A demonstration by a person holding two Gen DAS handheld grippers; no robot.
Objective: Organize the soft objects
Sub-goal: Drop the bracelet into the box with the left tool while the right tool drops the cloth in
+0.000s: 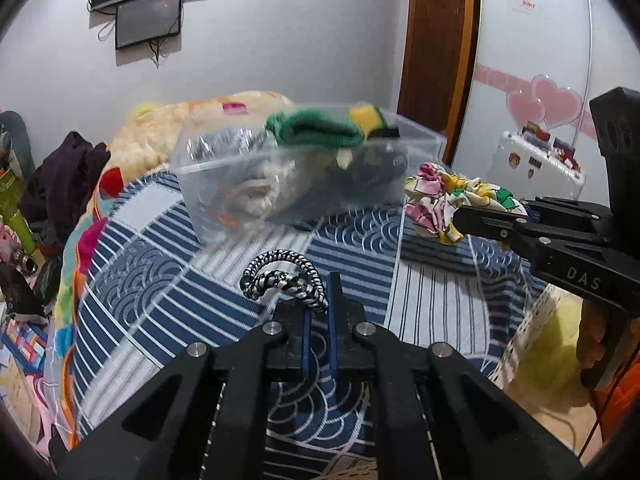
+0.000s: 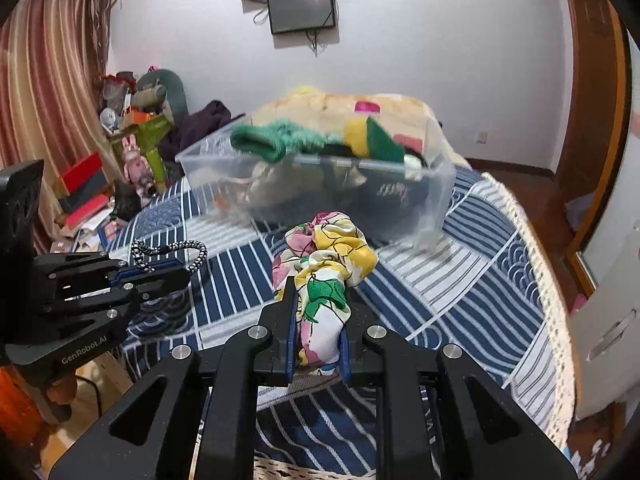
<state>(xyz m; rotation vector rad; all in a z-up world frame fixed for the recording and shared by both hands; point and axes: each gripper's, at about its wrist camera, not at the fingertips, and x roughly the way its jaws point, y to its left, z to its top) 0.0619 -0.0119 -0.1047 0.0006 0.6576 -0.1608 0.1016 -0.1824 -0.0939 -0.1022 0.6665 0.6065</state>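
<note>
Hovering above the bed [image 2: 460, 280], both claws are loaded and aimed at the clear plastic bin [image 2: 436, 196], which sits at twelve o'clock in each wrist view.

The left claw [image 1: 319, 300] is closed on a black-and-white braided hair tie [image 1: 280, 272]; only one end of the loop is pinched between the blue pads, so the rest arches free at eleven o'clock of the tips. Seen from the right wrist view, the same claw [image 2: 160, 276] is found at nine o'clock with the tie [image 2: 176, 252] looping above it.

The right claw [image 2: 318, 320] is clamped on a floral scrunchie [image 2: 324, 264], whose bulk bulges out at twelve o'clock beyond the fingertips; a deep grip appears to be used because the fabric is slippery and bunched. In the left wrist view this claw is seen at three o'clock, its tips hidden behind the scrunchie [image 1: 448, 196].

The bin is already piled high: a green knitted item [image 2: 264, 140] and a yellow-and-green cloth [image 2: 368, 136] are draped over the rim, and pale and dark items can be made out through the wall. Both small accessories are judged to be on their way into it. Little free room is left, so release over a gap is called for, or the items may slide off onto the bedspread.
</note>
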